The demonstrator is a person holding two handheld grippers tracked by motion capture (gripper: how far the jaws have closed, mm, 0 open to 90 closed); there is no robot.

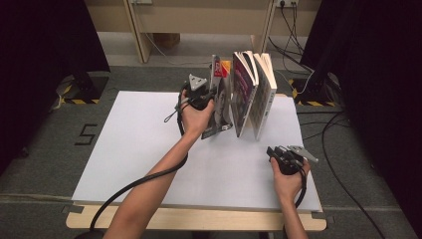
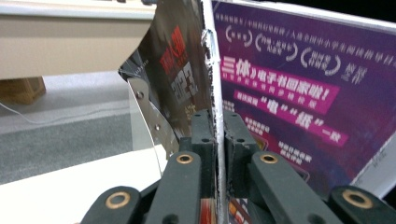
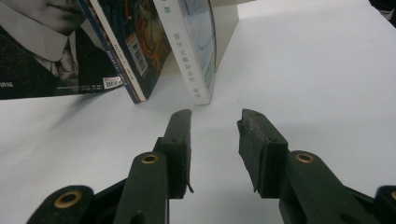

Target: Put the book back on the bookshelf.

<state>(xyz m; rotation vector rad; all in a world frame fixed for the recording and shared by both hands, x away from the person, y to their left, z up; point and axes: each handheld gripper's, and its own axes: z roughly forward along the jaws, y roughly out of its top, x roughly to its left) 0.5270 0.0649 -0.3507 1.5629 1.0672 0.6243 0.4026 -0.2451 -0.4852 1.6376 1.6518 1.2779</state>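
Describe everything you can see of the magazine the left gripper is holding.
The magazine is thin and glossy, with a dark cover showing a suited figure, red lettering and a barcode sticker. It stands tilted at the left end of the book row, lower corner near the white tabletop. The left gripper is shut on its worn, whitened edge. A purple-covered book stands beside it.

The magazine has thin, glossy paper covers, its edge frayed and rough where the matt black plastic pads of the left gripper pinch it. Right of the magazine, the purple book shows a smooth, shiny cover. The table beneath is matt white, wood-edged.
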